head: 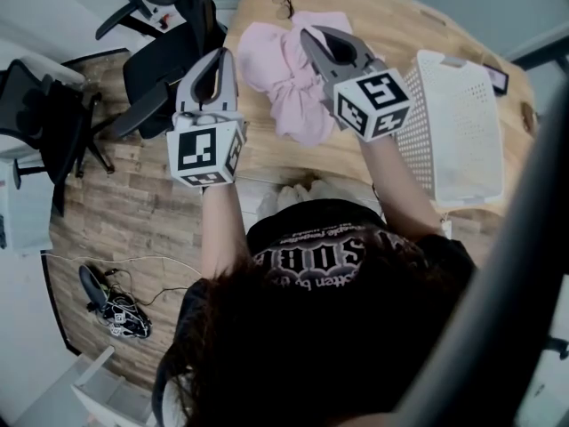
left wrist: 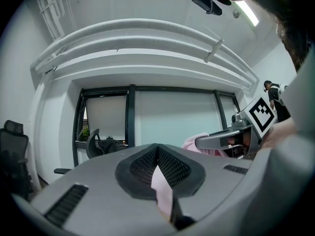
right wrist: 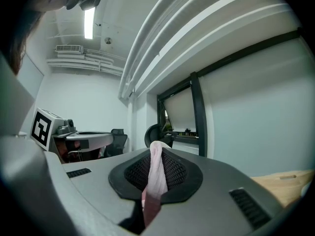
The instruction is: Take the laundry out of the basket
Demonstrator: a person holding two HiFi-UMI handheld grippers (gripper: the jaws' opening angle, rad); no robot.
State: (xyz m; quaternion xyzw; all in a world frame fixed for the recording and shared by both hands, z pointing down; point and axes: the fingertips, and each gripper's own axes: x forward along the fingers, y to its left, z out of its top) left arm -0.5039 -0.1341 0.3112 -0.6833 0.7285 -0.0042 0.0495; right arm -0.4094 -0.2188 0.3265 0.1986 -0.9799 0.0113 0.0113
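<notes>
A pink garment [head: 289,87] hangs in the air above the wooden table [head: 391,25], held up by both grippers. My left gripper [head: 213,59] is raised at the garment's left and is shut on a strip of the pink cloth [left wrist: 162,188]. My right gripper [head: 313,38] is lifted at the garment's upper right, its jaws shut on a fold of the pink cloth [right wrist: 155,178]. The white laundry basket [head: 453,127] lies on the table to the right of the grippers; I see no laundry inside it. Each gripper view shows the other gripper across the gap.
Black office chairs [head: 164,69] stand on the floor left of the table, with another chair [head: 40,114] further left. Glasses [head: 284,3] lie at the table's far edge. Cables [head: 116,310] lie on the floor at lower left. Windows and a wall show beyond the jaws.
</notes>
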